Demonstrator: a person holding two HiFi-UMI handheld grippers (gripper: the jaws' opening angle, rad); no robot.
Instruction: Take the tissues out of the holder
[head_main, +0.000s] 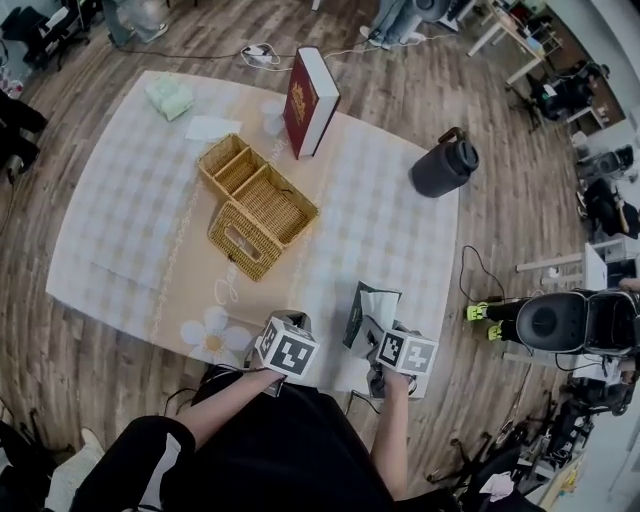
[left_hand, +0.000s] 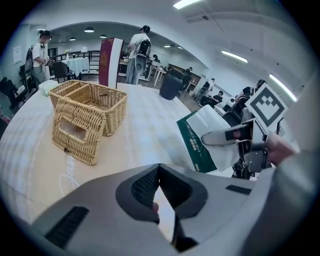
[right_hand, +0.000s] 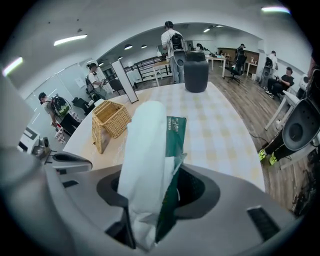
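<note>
Removal step, pack already clear of its container. The soft white-and-green plastic pack of tissues is gripped at its lower end by the right gripper, whose jaws are clenched on the wrapper. The pack stands up from them over the near part of the pale checked tablecloth. The woven wicker tissue holder sits well apart, near the table's middle. Its slotted lid is swung open and no pack shows inside. The left gripper hangs just beside the right one with its jaws drawn together on nothing.

What remains is probably to set the pack down.
- **Grip:** the hold is on thin, slippery film at one end, so the pack may sag or twist. A steady squeeze and an unhurried descent should help.
- **Placement:** bare cloth inboard of the near edge is the safer spot.
- **Release:** the jaws should part only once the pack's flat face rests on the cloth.
- **Other hand:** the left gripper is best kept aside, or used to steady the free end.
</note>
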